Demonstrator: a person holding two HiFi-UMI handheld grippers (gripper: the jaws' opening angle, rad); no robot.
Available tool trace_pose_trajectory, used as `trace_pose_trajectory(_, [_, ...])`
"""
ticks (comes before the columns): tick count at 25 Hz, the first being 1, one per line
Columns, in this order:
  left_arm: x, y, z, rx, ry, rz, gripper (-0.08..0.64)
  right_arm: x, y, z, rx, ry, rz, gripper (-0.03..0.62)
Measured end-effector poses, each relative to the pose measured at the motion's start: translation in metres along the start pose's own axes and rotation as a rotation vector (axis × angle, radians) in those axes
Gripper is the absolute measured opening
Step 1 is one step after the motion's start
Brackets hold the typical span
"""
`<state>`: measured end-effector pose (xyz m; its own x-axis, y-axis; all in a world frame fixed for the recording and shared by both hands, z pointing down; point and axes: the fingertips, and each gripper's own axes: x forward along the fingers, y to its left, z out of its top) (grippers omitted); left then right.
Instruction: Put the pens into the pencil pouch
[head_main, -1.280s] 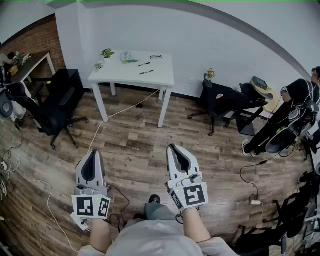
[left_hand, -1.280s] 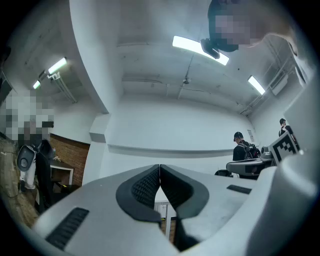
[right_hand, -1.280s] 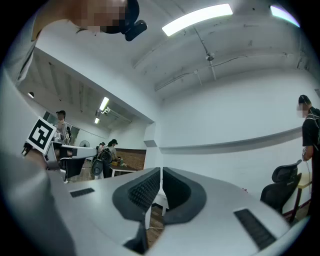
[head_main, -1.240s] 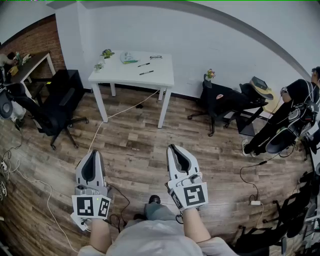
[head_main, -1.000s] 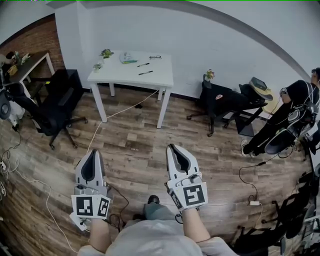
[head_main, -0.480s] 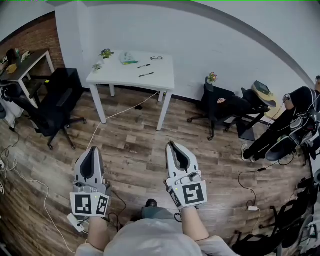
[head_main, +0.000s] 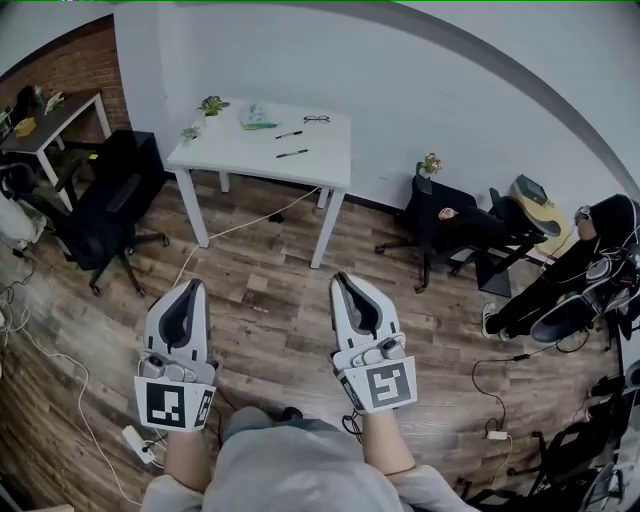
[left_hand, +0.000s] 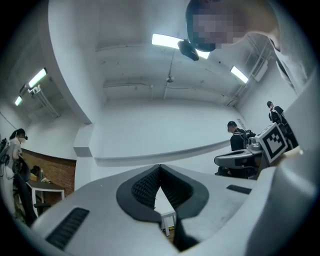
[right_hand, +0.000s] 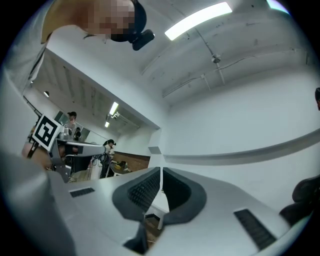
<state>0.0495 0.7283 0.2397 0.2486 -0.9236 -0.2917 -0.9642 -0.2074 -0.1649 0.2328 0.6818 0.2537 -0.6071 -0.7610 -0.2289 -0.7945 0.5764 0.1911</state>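
Two pens lie on the white table at 12 o'clock, well apart from both grippers: the far pen and the near pen. The pencil pouch lies at 10 o'clock from them. The left gripper and the right gripper have their jaws pressed together, with nothing between. By this, the whole task seems left to do.

white table, black pens, brown floor (wood-grain planks), red-brown brick wall
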Motion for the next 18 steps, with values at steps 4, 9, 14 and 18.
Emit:
trace_pose_trajectory(4, [0.02, -0.003, -0.006, -0.051, 0.004, -0.016, 0.023, 0.014, -0.016, -0.007, 0.079, -0.02, 0.017, 0.035])
trace_pose_trajectory(9, [0.051, 0.019, -0.024, -0.135, -0.014, 0.038, 0.023, 0.044, -0.037, -0.038, 0.076, 0.049, -0.013, 0.037])
trace_pose_trajectory(14, [0.099, 0.048, -0.051, -0.119, -0.001, 0.047, 0.024, 0.093, -0.058, -0.059, 0.074, 0.057, -0.045, 0.037])
trace_pose_trajectory(18, [0.15, 0.075, -0.068, -0.079, 0.008, 0.04, 0.025, 0.146, -0.078, -0.07, 0.064, 0.052, -0.072, 0.037])
